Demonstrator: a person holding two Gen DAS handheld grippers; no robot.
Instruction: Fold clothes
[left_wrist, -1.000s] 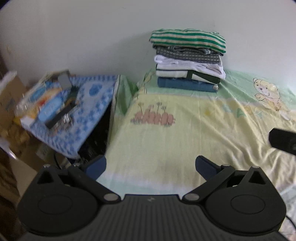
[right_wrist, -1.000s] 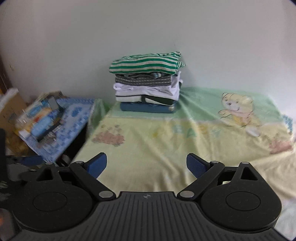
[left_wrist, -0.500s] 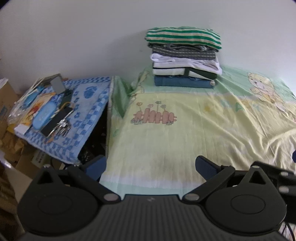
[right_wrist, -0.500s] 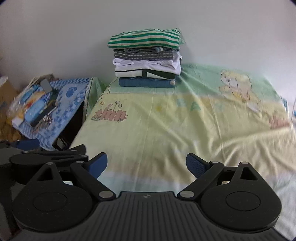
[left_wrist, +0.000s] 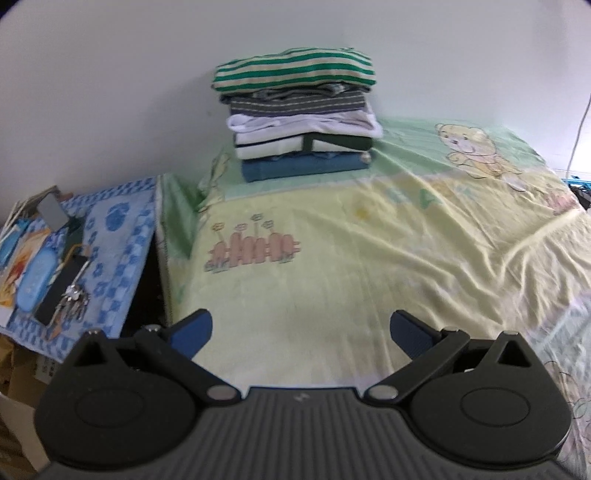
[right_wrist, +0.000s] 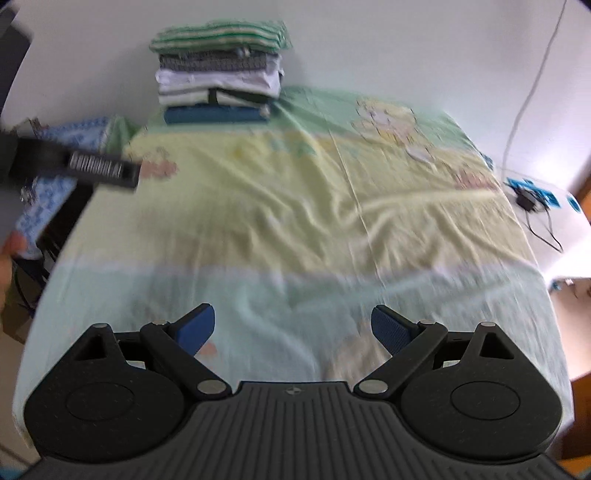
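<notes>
Far off to the left of the left gripper (left_wrist: 301, 328) sits a blue and white checked cloth with paw prints (left_wrist: 122, 236). On it lie a light blue oval case (left_wrist: 35, 275), a flat black thing (left_wrist: 61, 284) and a bunch of silver keys (left_wrist: 74, 299). A dark gap (left_wrist: 149, 288) runs between this cloth and the bed.

The left gripper hangs over the near part of the soft yellow and green blanket with a bear picture (left_wrist: 369, 240). Its two blue-tipped fingers (left_wrist: 192, 328) are wide apart and hold nothing. Straight ahead, far from the fingers, a pink fence picture (left_wrist: 253, 251) is printed on the blanket. Past that, against the white wall (left_wrist: 110, 92), stands the neat stack of folded clothes (left_wrist: 299, 118). A green and cream striped piece (left_wrist: 295, 72) is on top and a blue piece (left_wrist: 303, 166) is at the bottom. Nothing lies between the gripper and the stack but bare, wrinkly blanket.

The right gripper (right_wrist: 293, 326) hangs over the pale green front end of the same blanket (right_wrist: 295, 206), and this view is blurry. Its blue-tipped fingers (right_wrist: 389, 328) are also spread wide with nothing in them. To its far left the other black gripper (right_wrist: 74, 168) pokes in. The stack of folded clothes (right_wrist: 219, 70) sits far ahead and a bit left. A thin white cable (right_wrist: 532, 85) hangs down the wall on the right, near a small black plug (right_wrist: 526, 201).
</notes>
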